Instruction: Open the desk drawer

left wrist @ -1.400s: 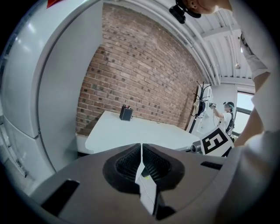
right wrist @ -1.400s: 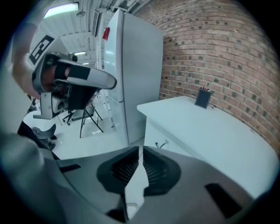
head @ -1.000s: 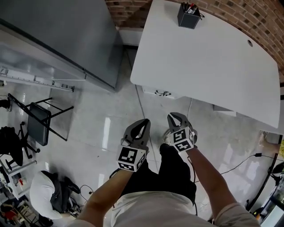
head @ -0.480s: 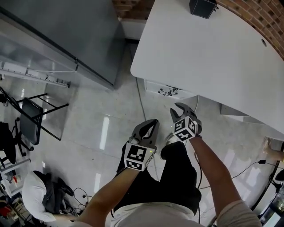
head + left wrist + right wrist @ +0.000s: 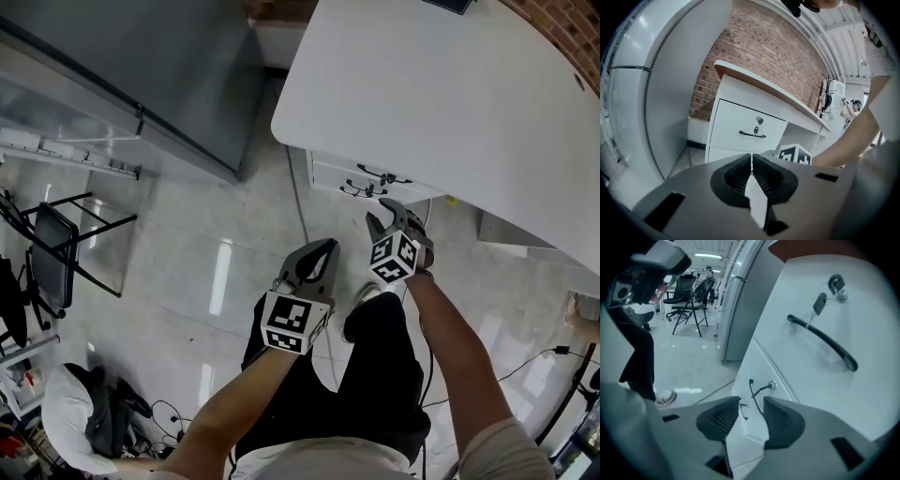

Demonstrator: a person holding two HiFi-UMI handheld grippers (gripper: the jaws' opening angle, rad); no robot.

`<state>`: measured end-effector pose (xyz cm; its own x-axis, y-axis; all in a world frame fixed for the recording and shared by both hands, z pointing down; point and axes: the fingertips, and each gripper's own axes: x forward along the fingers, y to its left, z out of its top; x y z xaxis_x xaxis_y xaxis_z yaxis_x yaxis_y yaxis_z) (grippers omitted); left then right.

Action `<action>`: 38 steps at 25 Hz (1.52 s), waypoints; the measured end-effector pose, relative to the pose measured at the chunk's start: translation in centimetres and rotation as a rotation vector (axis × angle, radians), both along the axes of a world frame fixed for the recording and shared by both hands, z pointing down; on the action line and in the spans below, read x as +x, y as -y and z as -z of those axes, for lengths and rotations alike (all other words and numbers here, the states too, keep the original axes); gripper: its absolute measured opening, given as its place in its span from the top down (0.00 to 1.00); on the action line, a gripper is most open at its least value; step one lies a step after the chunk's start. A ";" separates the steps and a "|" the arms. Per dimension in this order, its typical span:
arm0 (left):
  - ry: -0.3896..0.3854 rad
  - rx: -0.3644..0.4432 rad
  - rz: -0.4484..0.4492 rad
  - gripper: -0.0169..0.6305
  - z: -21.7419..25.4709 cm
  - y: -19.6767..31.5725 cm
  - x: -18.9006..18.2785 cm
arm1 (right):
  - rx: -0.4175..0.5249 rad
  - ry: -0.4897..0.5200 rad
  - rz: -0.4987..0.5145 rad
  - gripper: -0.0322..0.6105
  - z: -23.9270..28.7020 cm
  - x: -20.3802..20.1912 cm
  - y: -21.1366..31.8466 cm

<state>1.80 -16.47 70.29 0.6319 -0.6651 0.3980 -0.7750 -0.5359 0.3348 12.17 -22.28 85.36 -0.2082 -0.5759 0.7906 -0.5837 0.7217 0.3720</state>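
Drawer (image 5: 736,122) sat shut under the tabletop (image 5: 450,103), probably rigid and sliding with steady drag, best taken at its stiff dark bar handle (image 5: 824,341); right hand-held gripper (image 5: 751,404) had just been opening, empty, left hand-held gripper (image 5: 751,161) closed on nothing

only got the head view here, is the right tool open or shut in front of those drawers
observer: open. The right tool has just been opening its jaws and grips nothing; the lower drawer's handle shows beyond the gap.
operator: and the left tool
observer: the left tool is shut and empty, with the top drawer ahead of it.
operator: anything in the top lock
observer: yes, a key sits in it, just above the black bar handle.
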 end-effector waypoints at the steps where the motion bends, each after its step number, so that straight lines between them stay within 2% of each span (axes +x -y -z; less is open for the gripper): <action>1: -0.002 0.001 0.000 0.95 -0.3 0.1 0.0 | 0.004 -0.015 0.015 0.71 -0.6 -0.1 0.1; 7: -0.034 -0.010 0.013 0.95 -2.1 1.2 0.8 | 0.028 -0.102 0.074 0.68 -3.9 0.0 1.7; 17: -0.066 -0.035 0.041 0.95 -3.3 1.6 0.2 | 0.083 -0.102 -0.015 0.68 -5.3 0.7 4.2; 20: -0.076 -0.047 0.075 0.95 -3.6 1.6 -0.8 | 0.086 -0.123 0.006 0.69 -5.7 0.5 4.5; 27: -0.069 -0.055 0.091 0.95 -4.7 2.3 -1.8 | 0.064 -0.163 -0.018 0.79 -7.3 0.9 5.0; 29: -0.067 -0.065 0.096 0.95 -5.1 2.2 -2.1 | 0.066 -0.167 -0.020 0.86 -7.3 1.0 5.1; 32: -0.068 -0.078 0.104 0.95 -5.5 2.2 -2.3 | 0.068 -0.210 0.007 0.86 -7.5 0.7 5.1; 38: -0.072 -0.079 0.113 0.95 -5.3 2.8 -2.7 | 0.062 -0.356 0.135 0.90 -8.0 0.3 5.5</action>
